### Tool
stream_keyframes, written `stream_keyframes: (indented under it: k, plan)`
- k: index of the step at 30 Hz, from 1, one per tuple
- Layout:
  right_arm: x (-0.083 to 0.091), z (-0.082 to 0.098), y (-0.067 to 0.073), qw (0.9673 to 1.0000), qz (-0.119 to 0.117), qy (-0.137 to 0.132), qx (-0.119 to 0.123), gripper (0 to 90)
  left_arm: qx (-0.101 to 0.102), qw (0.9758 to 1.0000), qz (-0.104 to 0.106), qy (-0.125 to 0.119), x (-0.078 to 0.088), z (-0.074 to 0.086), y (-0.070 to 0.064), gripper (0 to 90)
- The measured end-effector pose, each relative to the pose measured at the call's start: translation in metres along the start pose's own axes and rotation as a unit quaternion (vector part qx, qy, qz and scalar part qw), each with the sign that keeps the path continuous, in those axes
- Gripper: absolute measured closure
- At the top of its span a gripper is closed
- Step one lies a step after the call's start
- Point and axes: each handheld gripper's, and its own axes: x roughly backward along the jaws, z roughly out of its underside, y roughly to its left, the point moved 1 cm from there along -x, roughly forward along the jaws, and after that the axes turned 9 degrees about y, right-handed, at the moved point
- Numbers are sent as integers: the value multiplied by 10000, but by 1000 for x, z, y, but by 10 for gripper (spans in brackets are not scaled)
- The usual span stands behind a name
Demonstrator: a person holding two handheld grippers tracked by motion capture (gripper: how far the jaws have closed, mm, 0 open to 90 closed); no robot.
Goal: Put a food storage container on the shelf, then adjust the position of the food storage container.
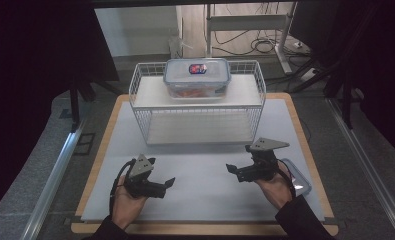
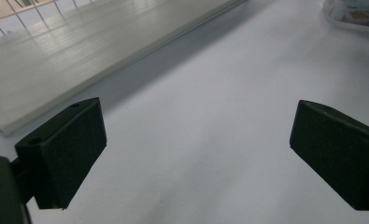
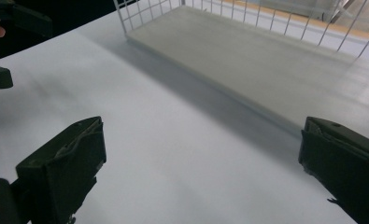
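Nearest the camera, two hands come in from the bottom edge of the high view, palms turned up and inward, each cradling a black two-jaw gripper low over the pale grey desk (image 1: 205,175). The left gripper (image 1: 169,183) points toward the middle of the desk, and its own view shows its fingers (image 2: 65,154) spread wide with nothing but bare surface between them. The right gripper (image 1: 231,169) mirrors it, aimed inward at its partner; its fingers (image 3: 63,170) also stand wide apart and empty. Held this way, both tools look parked at rest, or readied, rather than mid-grasp.

Just beside the right hand, near the desk's right edge, lies a flat clear plastic lid with a blue-grey rim (image 1: 297,177), apart from any box, probably set aside where it is out of the way.

Farther back stands a white wire two-tier shelf rack (image 1: 137,87), its lower board level with the desk and bare. On its upper board, centred, sits the clear rectangular plastic food container with clip-on lid (image 1: 197,77), something orange showing inside and a red-and-blue label on top. It is well apart from both grippers, and reaching it would mean lifting both hands forward and up.
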Motion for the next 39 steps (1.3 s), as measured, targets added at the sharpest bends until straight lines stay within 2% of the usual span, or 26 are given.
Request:
stream_keyframes:
  k: [7,10,13,17,20,22,24,25,26,29,30,31,32,35,38,39]
  plan:
    - [-11,21,16,9996,-102,243,93,4,-195,9997,-53,97,-5,12,-14,20]
    - [-15,25,22,9991,-90,345,209,4,-314,9992,-152,183,-7,15,-17,15]
    - [-17,27,23,9988,-84,404,247,4,-316,9992,-183,154,-8,15,-17,15]
    - [-15,27,20,9990,-43,422,143,5,-321,9992,-220,125,-7,15,-15,16]
    - [-15,29,17,9983,82,571,77,2,-280,9994,-190,122,-7,16,-14,16]
    - [-13,31,14,9982,197,565,-47,0,-269,9994,-177,132,-7,16,-14,17]
    - [-9,32,12,9978,189,634,-105,4,-276,9993,-205,148,-7,17,-14,17]
    - [-7,32,12,9974,256,668,-109,19,-275,9993,-203,151,-7,17,-14,17]
    - [-5,32,11,9969,350,703,-86,43,-266,9993,-196,159,-7,17,-13,17]
    - [9,35,7,9962,549,673,10,197,-244,9993,-210,209,-6,19,-13,19]
    - [15,37,5,9961,614,639,-22,288,-250,9992,-221,222,-6,20,-13,19]
    - [19,37,3,9960,645,609,-60,326,-242,9992,-237,226,-5,21,-12,20]
    - [28,40,-2,9958,705,558,-165,412,-232,9992,-238,221,-4,21,-12,20]
    - [44,45,-10,9952,816,458,-273,600,-220,9992,-257,196,-3,21,-11,21]
    - [64,54,-21,9932,1008,398,-427,746,-226,9992,-274,201,-2,22,-12,22]
    - [68,57,-23,9924,1064,405,-470,757,-229,9992,-273,205,-3,21,-12,22]
